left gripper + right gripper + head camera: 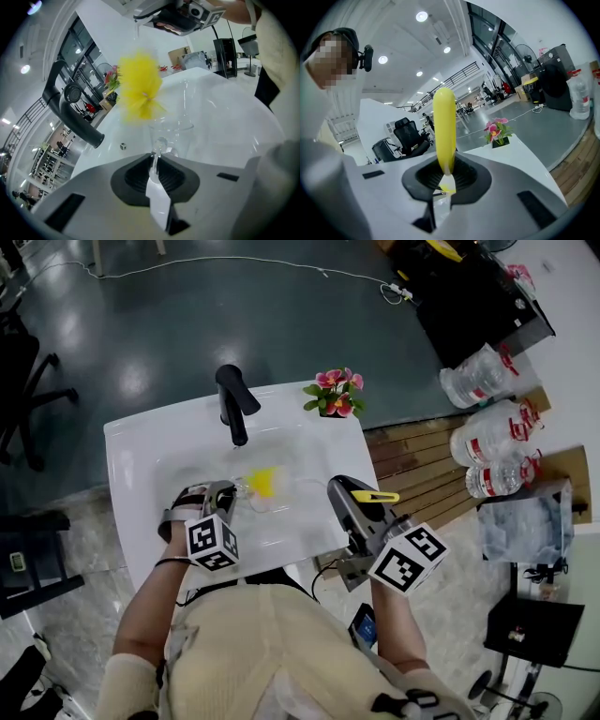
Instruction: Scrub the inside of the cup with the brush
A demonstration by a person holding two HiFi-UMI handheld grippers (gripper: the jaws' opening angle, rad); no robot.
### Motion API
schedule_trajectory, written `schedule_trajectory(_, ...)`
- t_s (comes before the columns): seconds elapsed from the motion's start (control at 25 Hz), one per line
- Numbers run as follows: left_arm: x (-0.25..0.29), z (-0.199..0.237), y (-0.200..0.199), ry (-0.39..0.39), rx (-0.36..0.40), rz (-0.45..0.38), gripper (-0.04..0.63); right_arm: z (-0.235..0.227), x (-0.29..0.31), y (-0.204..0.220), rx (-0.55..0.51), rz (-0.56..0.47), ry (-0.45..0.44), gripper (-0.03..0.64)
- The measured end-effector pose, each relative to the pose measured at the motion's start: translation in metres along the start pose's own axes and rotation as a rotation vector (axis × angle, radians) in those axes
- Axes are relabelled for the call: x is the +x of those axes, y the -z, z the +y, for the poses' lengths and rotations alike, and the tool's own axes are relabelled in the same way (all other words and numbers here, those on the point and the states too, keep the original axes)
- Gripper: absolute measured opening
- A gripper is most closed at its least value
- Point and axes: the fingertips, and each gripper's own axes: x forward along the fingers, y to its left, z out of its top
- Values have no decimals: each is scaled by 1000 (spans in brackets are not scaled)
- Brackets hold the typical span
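Two closed claws: left claw (154,161) pinches the cup (171,137), right claw (444,176) grips the brush (444,126), head just above the rim.

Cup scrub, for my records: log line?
left claw: shut on cup handle | right claw: shut on brush | brush head: outside cup

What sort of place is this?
Probably an open office or lab, not a home: a free-standing white washbasin with a black tap stands on a grey floor among an office chair, big water bottles and a trailing cable.
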Motion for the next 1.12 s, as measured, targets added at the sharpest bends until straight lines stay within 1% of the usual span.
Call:
schedule_trajectory(0.12, 0, -2, -4, 0, 21, -8, 35, -5, 16, 4, -9, -4, 15, 43)
schedule_trajectory(0.28, -1, -5, -6, -2, 43, -11, 35, -11, 42, 14, 5, -4, 19, 43)
schedule_trajectory(0.4, -2, -7, -7, -5, 59, -13, 35, -11, 57, 22, 6, 1, 9, 43)
schedule_trajectory(0.56, -2, -9, -9, -13, 79, -14, 35, -2, 71, 36, -22, 42, -20, 43)
schedule_trajectory(0.64, -3, -9, -9, -14, 78, -14, 35, 3, 75, 46, -46, 70, -33, 43)
schedule_trajectory(0.76, -3, -8, -6, -16, 62, -12, 35, 5, 77, 60, -123, 111, -37, 43)
schedule_trajectory(0.8, -3, -8, -6, -16, 58, -11, 35, 6, 77, 64, -134, 119, -41, 43)
schedule_trajectory(1.0, -3, -8, -6, -19, 46, -15, 35, -2, 77, 70, -135, 141, -41, 43)
schedule_trajectory(1.12, -4, -7, -6, -36, 42, -33, 35, -6, 78, 71, -137, 151, -35, 43)
